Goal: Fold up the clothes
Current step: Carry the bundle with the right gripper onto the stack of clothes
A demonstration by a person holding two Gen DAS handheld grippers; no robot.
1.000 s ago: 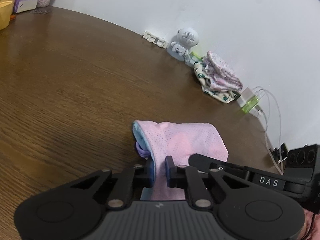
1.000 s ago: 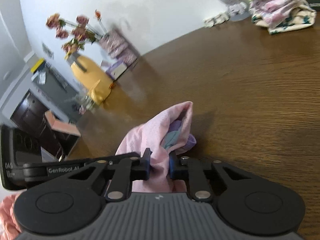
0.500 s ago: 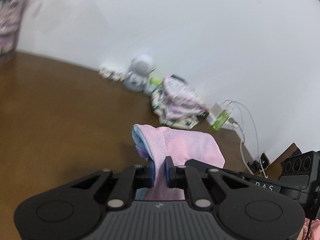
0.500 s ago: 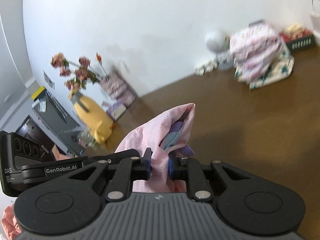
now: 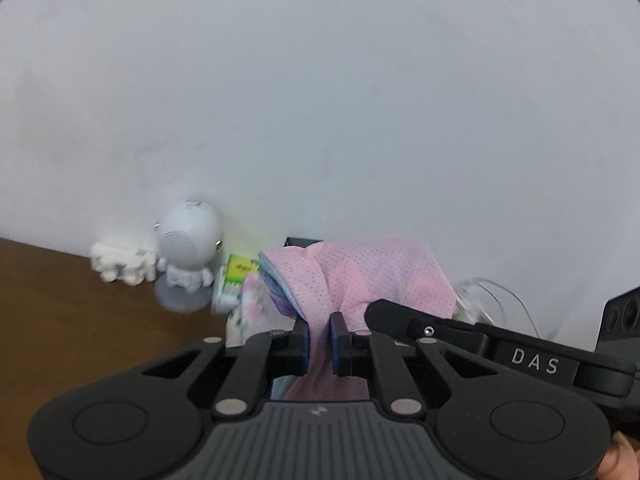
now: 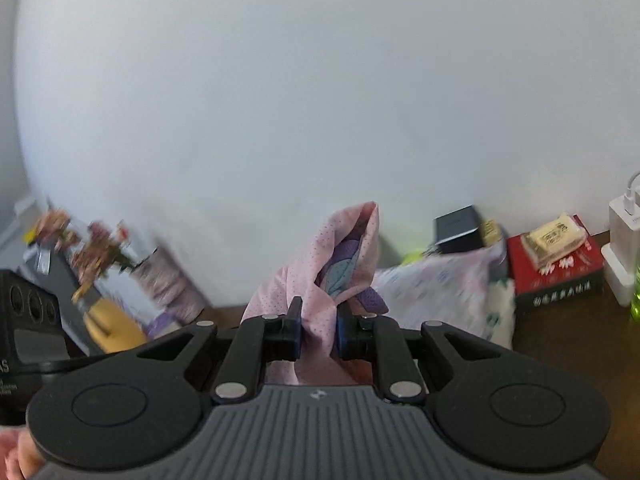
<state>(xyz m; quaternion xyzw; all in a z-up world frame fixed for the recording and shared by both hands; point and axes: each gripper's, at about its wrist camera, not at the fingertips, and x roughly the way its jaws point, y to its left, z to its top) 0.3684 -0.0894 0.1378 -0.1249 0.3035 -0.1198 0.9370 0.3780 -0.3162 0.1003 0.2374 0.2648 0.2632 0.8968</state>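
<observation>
A folded pink dotted garment (image 5: 368,276) with blue and purple inner layers is pinched by both grippers and held up in the air facing the white wall. My left gripper (image 5: 319,338) is shut on one side of it. My right gripper (image 6: 318,330) is shut on the other side of the pink garment (image 6: 320,268). A stack of folded patterned clothes (image 6: 444,292) lies on the brown table just behind the held garment; a bit of it shows in the left view (image 5: 250,308). The right gripper's body (image 5: 500,348) crosses the left view.
A white round speaker figure (image 5: 186,250) and a small white ornament (image 5: 120,266) stand by the wall. A red box (image 6: 558,268), a dark box (image 6: 458,224), a white charger (image 6: 624,240), a flower vase (image 6: 92,248) and a yellow object (image 6: 110,324) line the table's back.
Both grippers have lifted the garment off the table and tilted up toward the wall. The clothes stack and speaker are now much closer; the table has almost dropped out of view.
</observation>
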